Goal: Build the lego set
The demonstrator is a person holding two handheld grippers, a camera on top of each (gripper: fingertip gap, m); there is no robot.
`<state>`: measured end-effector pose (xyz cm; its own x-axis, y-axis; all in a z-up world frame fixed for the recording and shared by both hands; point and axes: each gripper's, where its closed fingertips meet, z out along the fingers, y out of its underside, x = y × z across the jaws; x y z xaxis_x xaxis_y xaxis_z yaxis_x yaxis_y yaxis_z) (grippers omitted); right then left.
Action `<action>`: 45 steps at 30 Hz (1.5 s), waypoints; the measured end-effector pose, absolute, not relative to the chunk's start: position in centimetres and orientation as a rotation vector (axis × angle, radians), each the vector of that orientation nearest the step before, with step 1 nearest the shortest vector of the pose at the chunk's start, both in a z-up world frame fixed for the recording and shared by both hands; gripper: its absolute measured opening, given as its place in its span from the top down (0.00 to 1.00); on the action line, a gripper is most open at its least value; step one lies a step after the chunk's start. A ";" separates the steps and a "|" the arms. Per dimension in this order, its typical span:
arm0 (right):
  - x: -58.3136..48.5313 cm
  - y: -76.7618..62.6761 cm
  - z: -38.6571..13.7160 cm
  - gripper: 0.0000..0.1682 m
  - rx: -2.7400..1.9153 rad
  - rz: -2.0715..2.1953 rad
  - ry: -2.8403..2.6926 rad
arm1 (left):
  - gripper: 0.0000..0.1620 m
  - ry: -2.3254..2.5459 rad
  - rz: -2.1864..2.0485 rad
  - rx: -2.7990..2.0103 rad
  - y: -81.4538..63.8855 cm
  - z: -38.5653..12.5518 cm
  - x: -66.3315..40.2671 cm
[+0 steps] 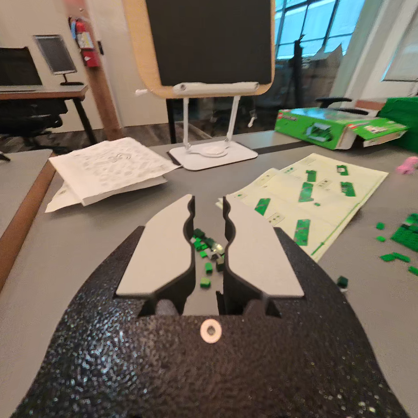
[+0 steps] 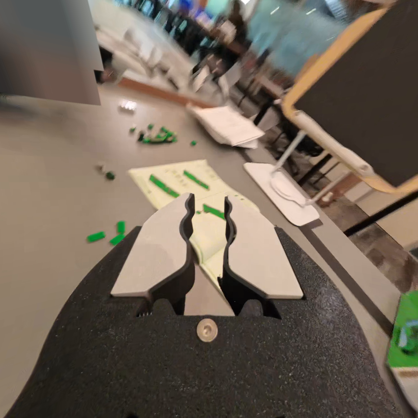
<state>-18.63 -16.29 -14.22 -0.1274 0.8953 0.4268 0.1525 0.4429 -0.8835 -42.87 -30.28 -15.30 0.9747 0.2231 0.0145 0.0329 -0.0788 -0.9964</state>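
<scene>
Left wrist view, left to right: white paper stack [image 1: 106, 169] near the far left edge of the tabletop [image 1: 67, 248]; white stand base [image 1: 212, 155] at the far middle edge, carrying a dark screen; pale instruction sheet [image 1: 305, 203] spread right of centre; green box [image 1: 334, 127] at the far right corner; larger green brick cluster [image 1: 404, 235] by the right edge. Left tool [image 1: 208, 199] hovering low over a small pile of green bricks [image 1: 207, 246], jaws parted by a narrow gap, nothing held; pile visible straight down the gap, apparently not yet touched.

Right wrist view, much motion blur: scattered green bricks [image 2: 158, 136] far left, three loose green plates [image 2: 106, 234] nearer at left, same instruction sheet [image 2: 181, 181] under and ahead of the right tool [image 2: 209, 199], stand base [image 2: 282, 194] to the right. Right tool likewise slightly open and empty, above the sheet.

Step in hand, judged: picking one brick from the small pile with the left tool. To do well: single out an outlying brick, not the tangled heap; descend squarely with fingertips either side of its flat faces; close gently to avoid flicking small pieces across the tabletop; check the sheet before committing to a piece.
</scene>
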 end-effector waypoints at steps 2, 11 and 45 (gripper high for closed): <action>-18.9 -14.8 -14.3 0.86 -0.986 0.921 -1.410 | 0.86 -0.221 0.162 -1.655 -30.5 -15.9 -43.4; -17.9 -11.8 -15.1 0.88 -0.999 0.807 -1.156 | 0.86 -0.181 0.380 -1.651 -30.1 -16.5 -44.2; -18.3 -10.2 -16.2 0.98 -1.081 0.796 -1.156 | 0.89 0.081 0.065 -2.248 -30.8 -23.1 -45.5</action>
<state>-18.27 -10.21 -16.21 0.2471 0.9179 0.3105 0.0376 0.3111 -0.9496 -45.49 -30.80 -23.09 0.9965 -0.0362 -0.0750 -0.0811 -0.6263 -0.7753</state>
